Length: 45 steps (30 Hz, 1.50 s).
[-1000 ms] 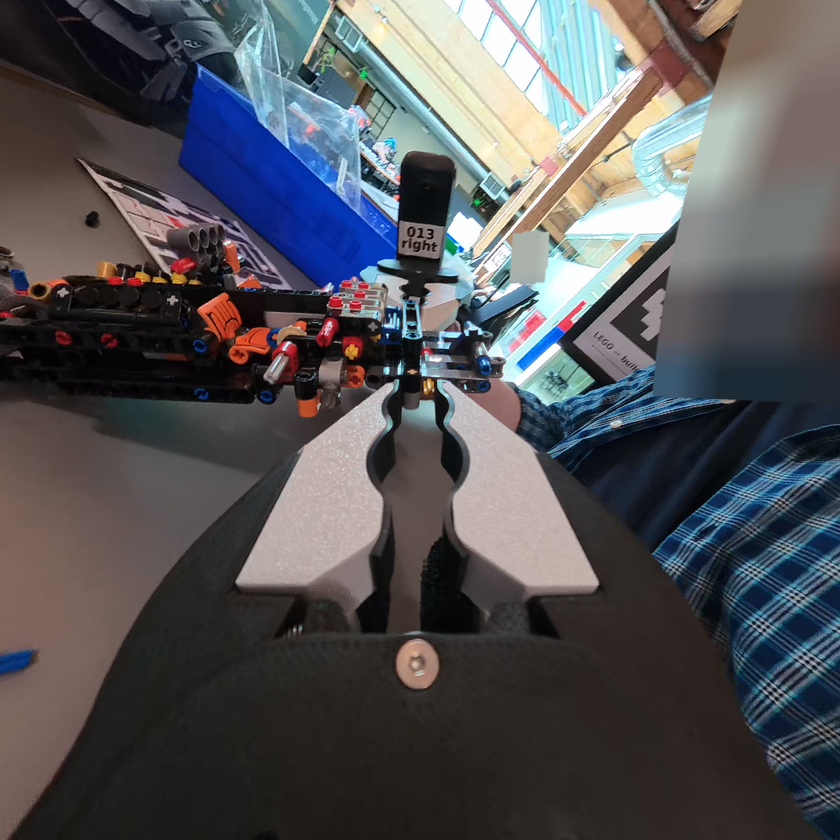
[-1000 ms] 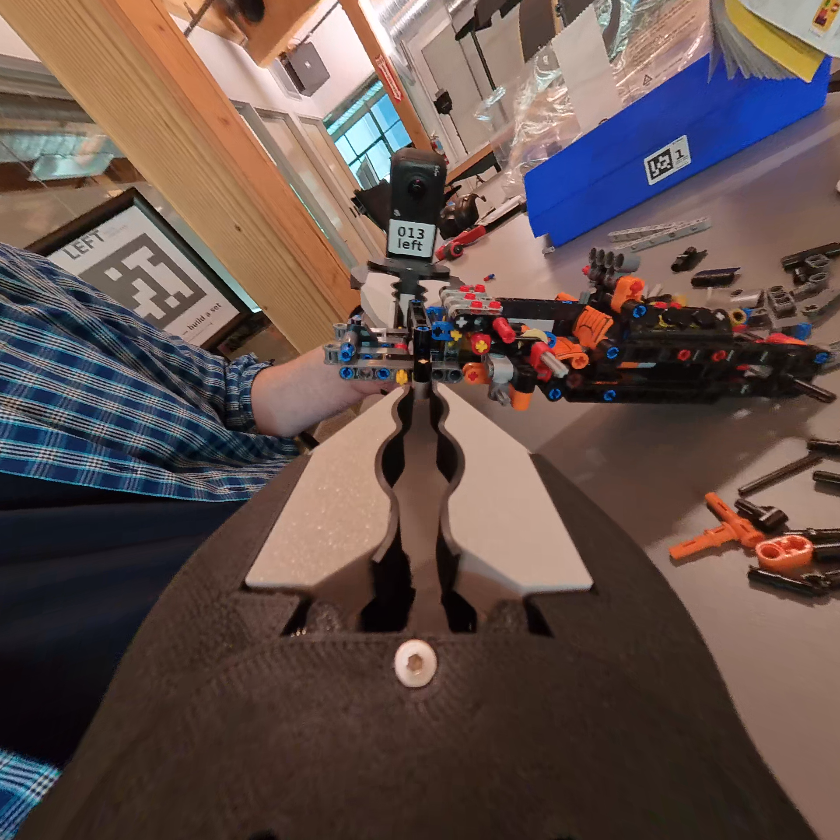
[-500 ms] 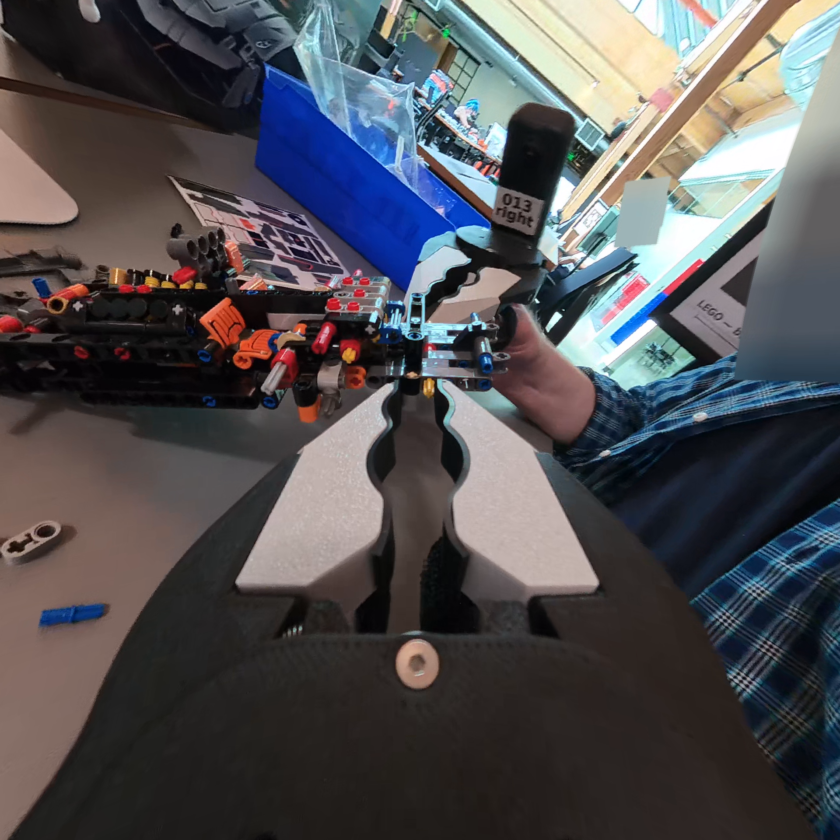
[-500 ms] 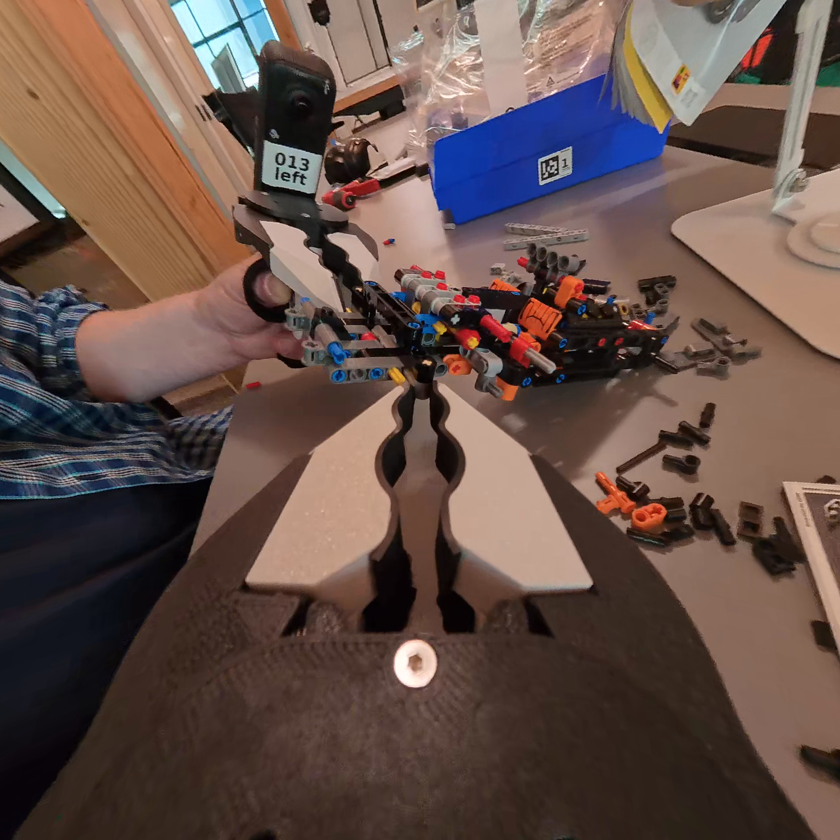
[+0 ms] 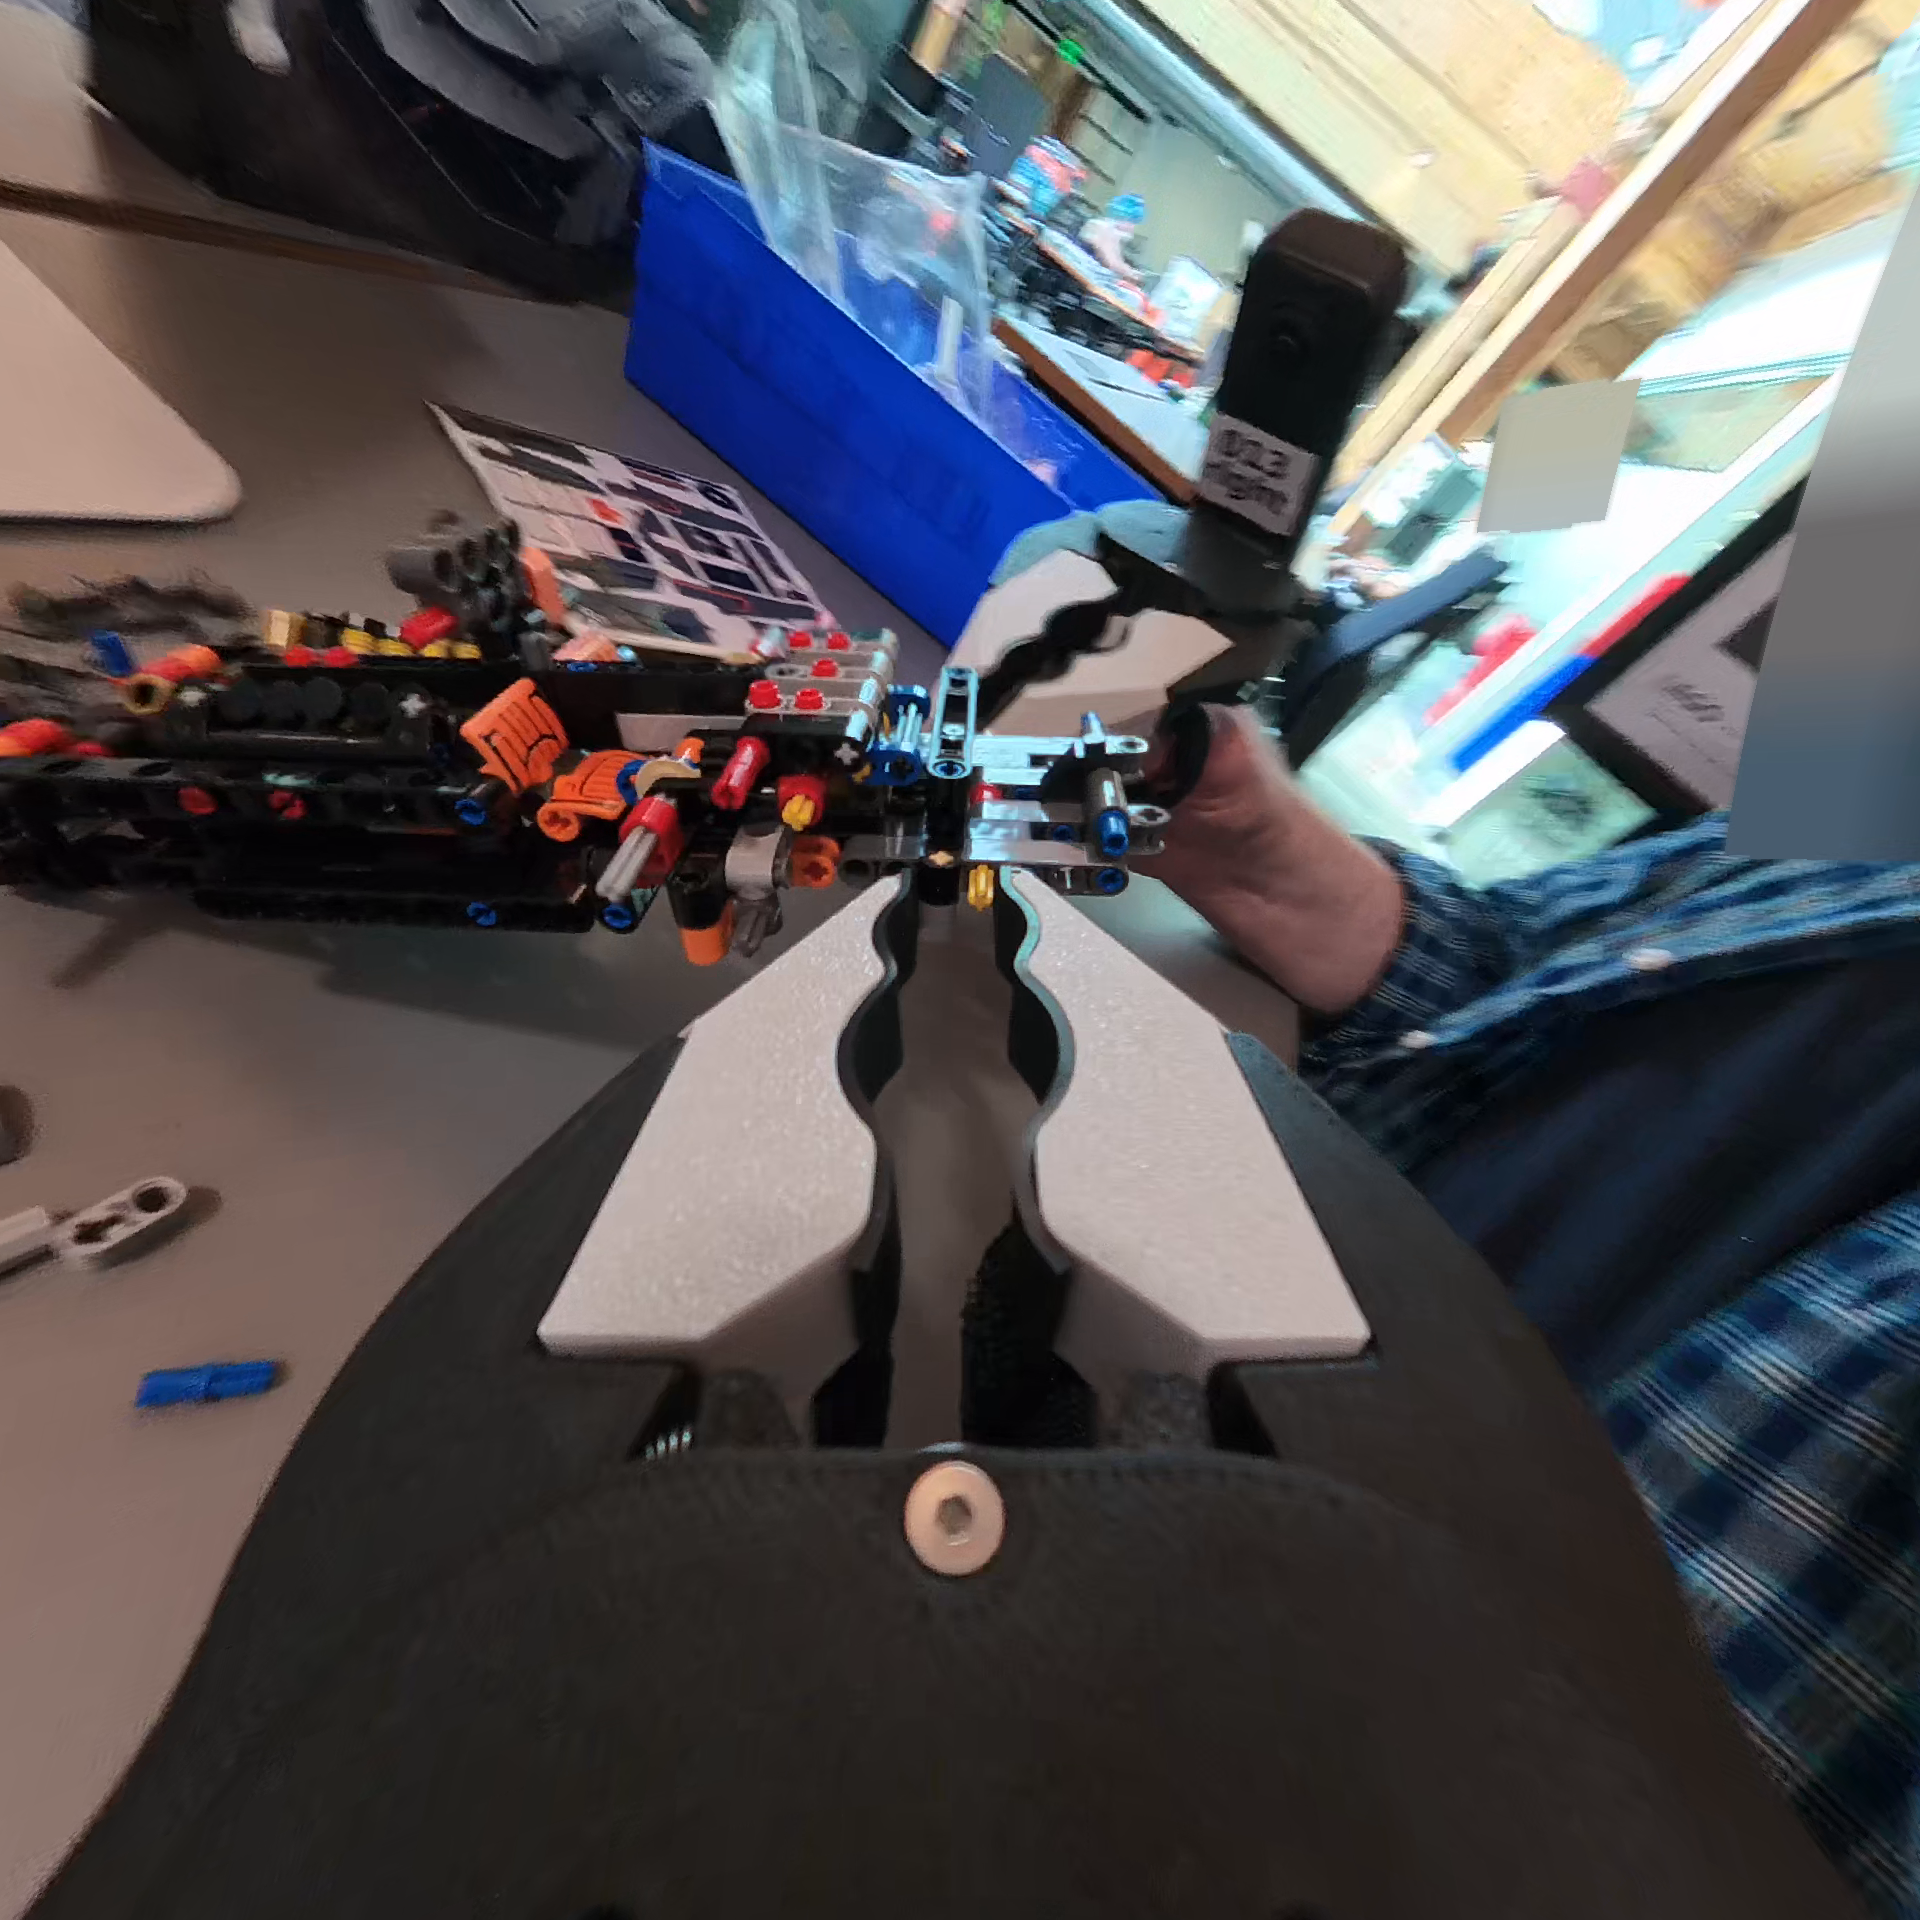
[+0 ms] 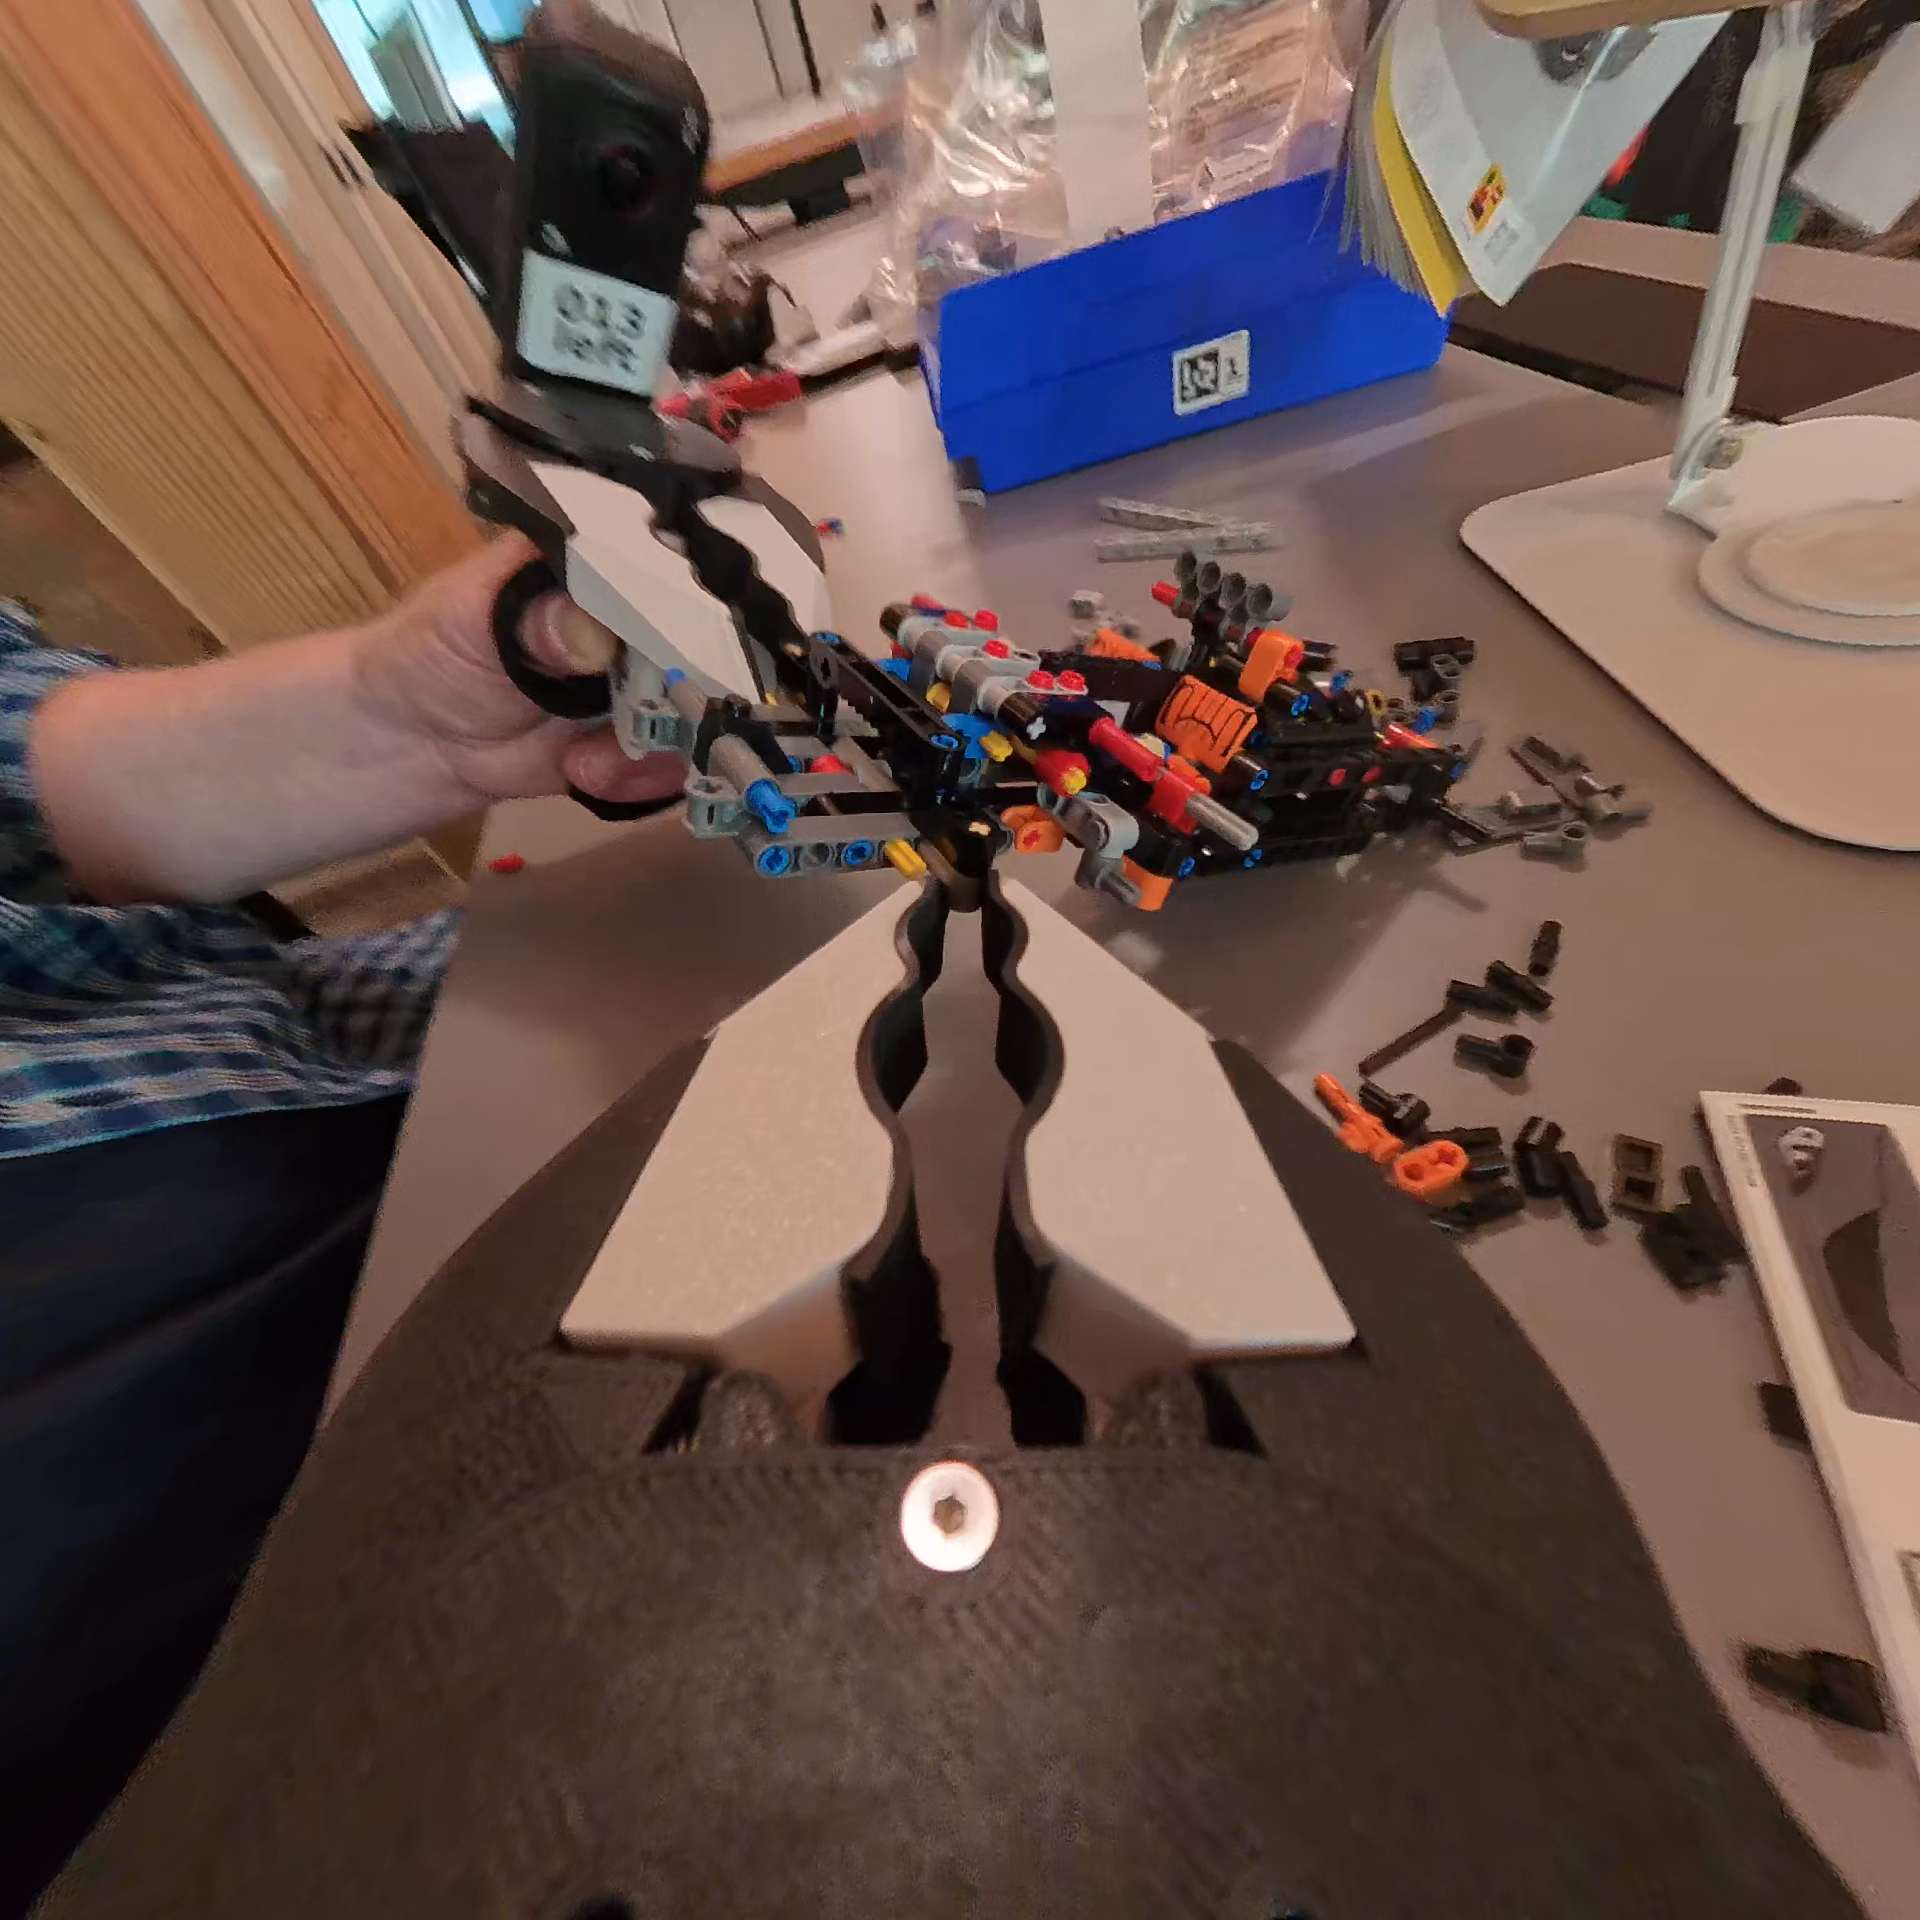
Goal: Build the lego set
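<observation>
The half-built lego model (image 5: 540, 779), a long black frame studded with orange, red and blue pins, is held between the two tools, its near end lifted while its far end seems to sit on or just above the grey worktop (image 5: 343, 1049). The left tongs (image 5: 951, 883) are pressed almost together, pinching a small black piece at the underside of the grey-beamed end. The right tongs (image 6: 961, 888) are likewise nearly closed on a black piece at that same end, coming from the opposite side. Gripping one end from two sides probably keeps the long assembly from twisting or drooping while it is turned for inspection or set down.

In the right wrist view the far parts of the model (image 6: 1299, 748) lie among loose black pieces (image 6: 1496, 1039) and orange connectors (image 6: 1403, 1153), which sit to the right within easy reach. An instruction booklet (image 6: 1829, 1278) lies at the worktop's edge beside them. A sticker sheet (image 5: 644, 540) rests behind the model in the left wrist view, near the blue bin (image 5: 831, 447). A grey beam (image 5: 99, 1226) and a blue pin (image 5: 208, 1382) lie apart on the left.
</observation>
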{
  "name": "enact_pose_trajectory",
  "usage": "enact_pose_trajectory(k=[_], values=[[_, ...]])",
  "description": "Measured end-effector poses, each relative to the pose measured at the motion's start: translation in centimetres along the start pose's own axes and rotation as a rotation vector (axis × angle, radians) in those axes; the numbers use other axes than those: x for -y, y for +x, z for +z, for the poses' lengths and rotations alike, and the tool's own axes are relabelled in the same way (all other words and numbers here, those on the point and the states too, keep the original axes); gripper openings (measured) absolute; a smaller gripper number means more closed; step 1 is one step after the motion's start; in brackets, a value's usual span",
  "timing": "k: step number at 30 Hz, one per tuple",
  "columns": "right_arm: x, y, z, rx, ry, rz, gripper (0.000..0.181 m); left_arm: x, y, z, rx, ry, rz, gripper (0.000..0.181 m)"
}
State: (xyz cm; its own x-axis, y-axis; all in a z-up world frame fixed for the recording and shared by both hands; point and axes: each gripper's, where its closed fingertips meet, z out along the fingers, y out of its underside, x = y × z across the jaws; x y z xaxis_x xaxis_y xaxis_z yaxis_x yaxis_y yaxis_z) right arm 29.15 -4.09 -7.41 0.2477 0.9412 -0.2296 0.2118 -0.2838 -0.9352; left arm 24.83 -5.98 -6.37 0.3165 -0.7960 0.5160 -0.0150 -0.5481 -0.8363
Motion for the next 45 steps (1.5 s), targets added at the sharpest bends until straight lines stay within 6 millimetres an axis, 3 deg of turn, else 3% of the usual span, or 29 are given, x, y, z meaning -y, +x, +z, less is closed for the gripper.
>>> enact_pose_trajectory(k=[1, 8, 19, 30, 45], values=[[0.3, -0.2, -0.1, 0.038, 0.025, 0.035, 0.004, 0.1, 0.2, -0.1, -0.036, 0.002, -0.017, 0.013], [1.6, -1.7, -1.0, 0.281, 0.135, 0.235, 0.004, 0.9, 1.5, -0.6, -0.209, 0.063, -0.084, 0.013], [2.3, -2.5, -1.5, 0.438, 0.188, 0.357, 0.004, 1.2, 2.6, -1.2, -0.344, 0.078, -0.097, 0.014], [2.0, -2.3, -1.2, 0.34, 0.153, 0.252, 0.004, 1.3, 1.8, -1.3, -0.321, 0.091, -0.102, 0.013], [2.1, -2.0, -1.2, 0.312, 0.163, 0.259, 0.004, 1.5, 1.3, -2.1, -0.249, 0.13, -0.092, 0.014]])
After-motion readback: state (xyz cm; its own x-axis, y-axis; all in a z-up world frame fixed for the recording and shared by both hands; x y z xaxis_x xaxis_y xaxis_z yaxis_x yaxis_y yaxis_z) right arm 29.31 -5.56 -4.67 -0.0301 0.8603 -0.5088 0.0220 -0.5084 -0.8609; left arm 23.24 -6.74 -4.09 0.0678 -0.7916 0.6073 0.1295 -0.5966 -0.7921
